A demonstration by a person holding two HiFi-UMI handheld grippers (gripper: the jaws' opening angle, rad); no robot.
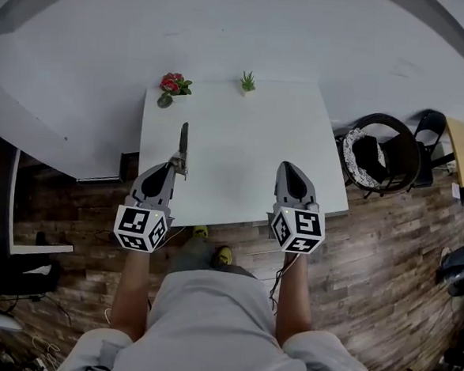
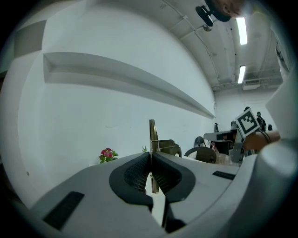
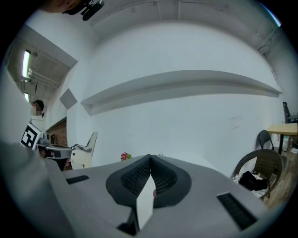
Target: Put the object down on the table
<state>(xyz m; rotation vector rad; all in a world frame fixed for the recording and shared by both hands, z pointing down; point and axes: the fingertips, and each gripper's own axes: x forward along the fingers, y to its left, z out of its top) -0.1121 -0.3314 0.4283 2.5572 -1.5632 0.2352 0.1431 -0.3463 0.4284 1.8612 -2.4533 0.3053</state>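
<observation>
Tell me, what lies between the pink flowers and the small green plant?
Nothing; head view shows bare white table between pink flowers and small green plant.

In the left gripper view's centre, the left gripper (image 2: 151,155) is hiding the thin metal object's (image 2: 152,135) lower end; the head view's bottom edge is cutting off the person's torso (image 1: 210,330); the potted flowers (image 1: 173,85) at upper centre are showing too small for detail.

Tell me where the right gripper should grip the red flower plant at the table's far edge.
Grip the small dark pot, below the red blooms, probably coming in level from the near side. The blooms spread wider than the pot and would crush, and the wall seems close behind. The right gripper is shut, so its jaws must open first.
</observation>
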